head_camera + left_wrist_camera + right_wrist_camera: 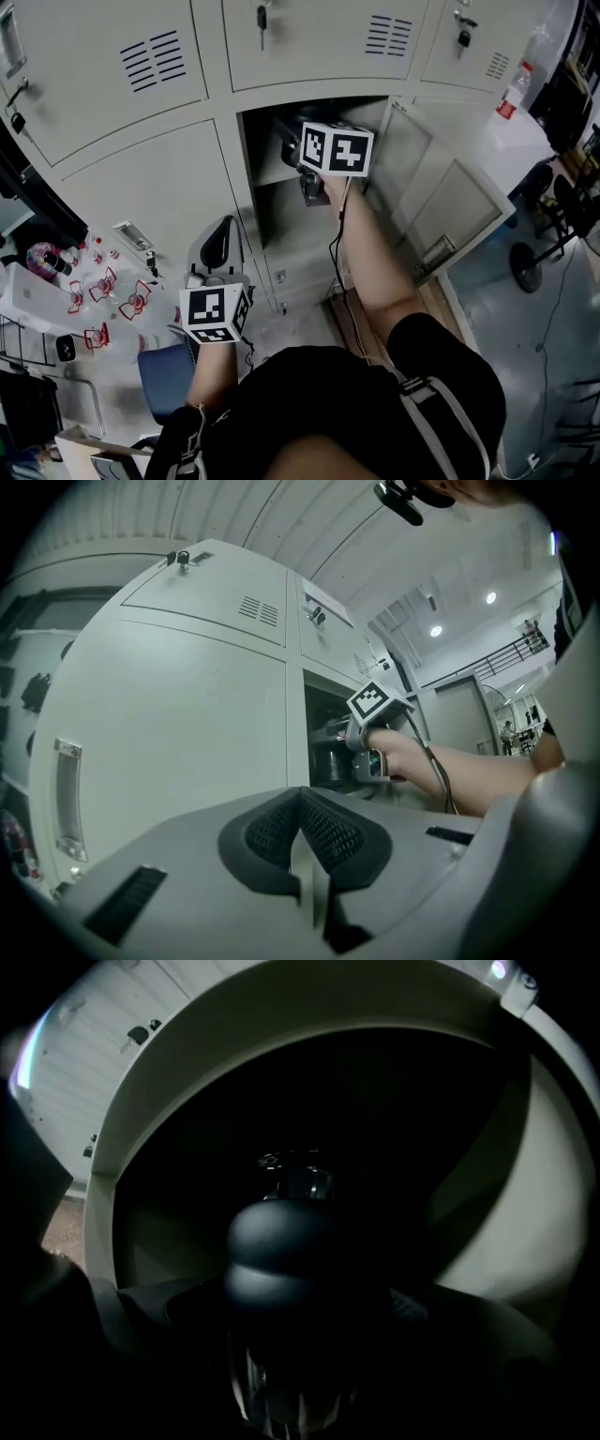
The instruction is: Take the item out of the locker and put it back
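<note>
My right gripper (291, 1354) seems clamped on a dark-capped bottle (281, 1241), probably rigid and slick, so I'd hold its body; left gripper (302, 841) pressed together, empty.

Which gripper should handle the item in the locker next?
Right. The right gripper reaches inside the open locker with the dark item between its fingers; the left gripper hangs shut outside it.

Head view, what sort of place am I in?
Likely a locker area in a large hall: grey metal lockers with keys in their doors, one compartment open, high ceiling lights.
</note>
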Available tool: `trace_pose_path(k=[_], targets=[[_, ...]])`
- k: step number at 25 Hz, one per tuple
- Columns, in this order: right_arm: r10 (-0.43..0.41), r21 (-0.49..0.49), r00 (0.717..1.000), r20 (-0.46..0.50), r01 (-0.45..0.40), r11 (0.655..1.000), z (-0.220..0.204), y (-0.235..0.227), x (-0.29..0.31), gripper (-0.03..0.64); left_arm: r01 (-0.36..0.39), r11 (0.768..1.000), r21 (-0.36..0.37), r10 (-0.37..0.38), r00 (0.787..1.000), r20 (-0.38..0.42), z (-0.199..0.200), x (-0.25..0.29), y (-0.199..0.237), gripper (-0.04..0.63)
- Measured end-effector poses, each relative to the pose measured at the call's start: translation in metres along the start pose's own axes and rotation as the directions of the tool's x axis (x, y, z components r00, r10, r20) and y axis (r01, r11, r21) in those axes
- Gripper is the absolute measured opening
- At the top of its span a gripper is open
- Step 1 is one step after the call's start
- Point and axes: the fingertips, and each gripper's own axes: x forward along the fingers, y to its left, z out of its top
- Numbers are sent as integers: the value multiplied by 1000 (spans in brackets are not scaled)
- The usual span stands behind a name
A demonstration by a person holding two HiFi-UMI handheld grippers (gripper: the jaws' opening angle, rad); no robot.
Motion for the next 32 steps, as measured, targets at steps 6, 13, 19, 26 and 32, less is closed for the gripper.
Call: trace_pose_path(k=[6, 13, 19, 26, 32], targets=[[-43, -115, 999, -19, 41, 993, -14, -6, 18, 449, -13, 1000, -3, 13, 1000, -3, -1, -2, 6, 12], [-78, -217, 996, 35, 84, 972, -15, -9, 17, 449, -7, 1000, -7, 6, 1000, -13, -5, -2, 7, 12], [-66, -224, 997, 48, 75, 972, -17, -7, 14, 453, 3, 1000, -11, -3, 999, -32, -11, -3, 5, 12], [-31, -202, 989, 146, 60, 978, -6, -3, -4, 489, 1, 1000, -17, -1, 999, -32, -12, -4, 5, 12], [-4, -170, 971, 239, 46, 984, -2, 8, -55, 400, 10, 1000, -20, -10, 999, -36, -14, 1, 2, 12]])
